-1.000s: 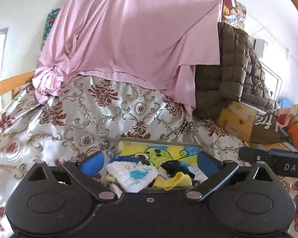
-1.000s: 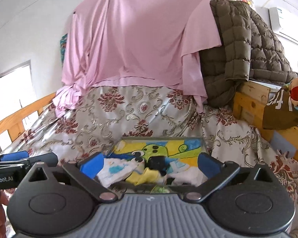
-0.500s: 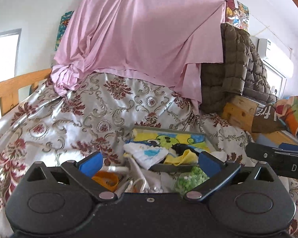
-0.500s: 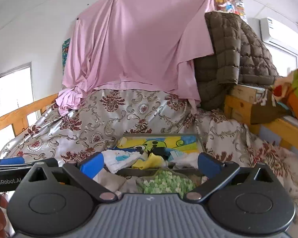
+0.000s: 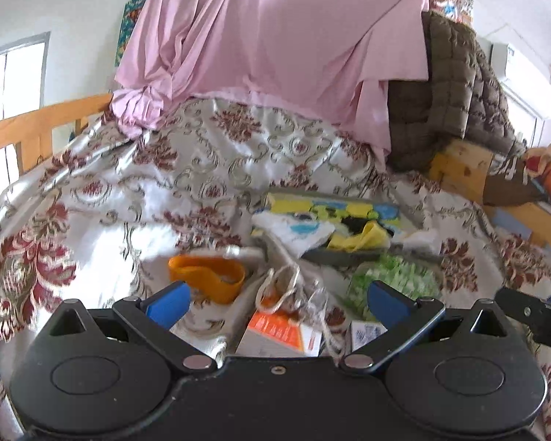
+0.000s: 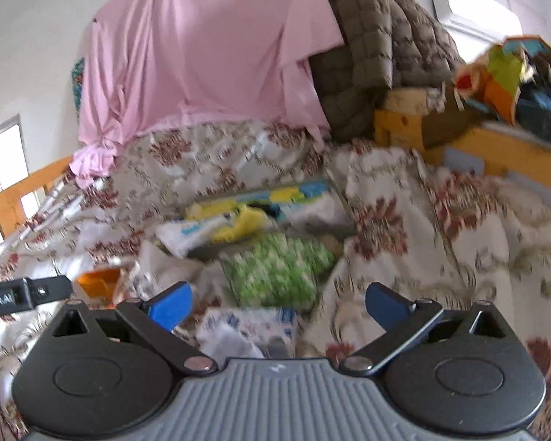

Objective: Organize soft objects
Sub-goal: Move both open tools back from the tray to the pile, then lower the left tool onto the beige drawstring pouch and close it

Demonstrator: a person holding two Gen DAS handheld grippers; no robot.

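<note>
A floral bedspread lies below a hanging pink sheet.

In the right wrist view, the black bar of the left gripper at the left edge carries white letters cut off by the frame, reading "Robot.AI". Print on the orange and white box and the small white packet is too blurred to read.

Bare bedspread is lying open at centre-left of the left wrist view; the orange band, string and green bag are crowding lower centre.
</note>
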